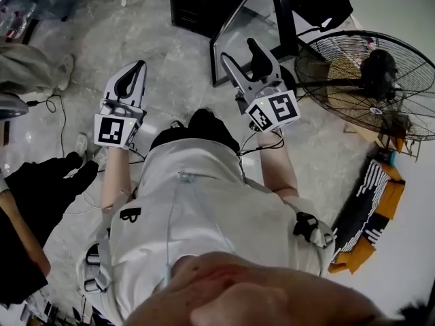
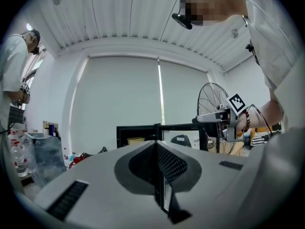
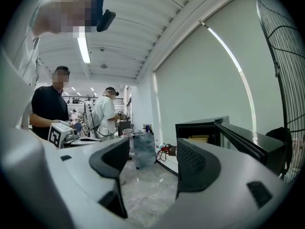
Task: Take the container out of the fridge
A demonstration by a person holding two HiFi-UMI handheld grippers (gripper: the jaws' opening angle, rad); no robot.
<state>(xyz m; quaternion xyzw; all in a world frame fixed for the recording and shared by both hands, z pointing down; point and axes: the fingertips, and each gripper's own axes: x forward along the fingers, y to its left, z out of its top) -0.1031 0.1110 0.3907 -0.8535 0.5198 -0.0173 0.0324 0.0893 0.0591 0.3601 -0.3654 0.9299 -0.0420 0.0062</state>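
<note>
While the person stands on the grey marbled floor (image 1: 170, 53), a large black floor fan (image 1: 367, 80) sits on the right and a small black fridge (image 1: 200, 5) stands at the far side. Its glass door (image 1: 246, 19) is swung open toward the right. A bystander in dark clothing (image 1: 34, 202) is at the near left.

Both grippers are held out in front of the person's body, side by side and apart, pointing toward the fridge but well short of it. The left gripper (image 1: 140, 65) has its jaws pressed together, with nothing caught between them. The right gripper (image 1: 240, 51) has its jaws spread wide and only bare floor shows in the gap, so it holds nothing.

Smallest of all, the yellowish container (image 2: 136, 140) sits inside the fridge's open compartment, toward its left side as the left gripper view shows it. It is far from both grippers and touched by neither.
</note>
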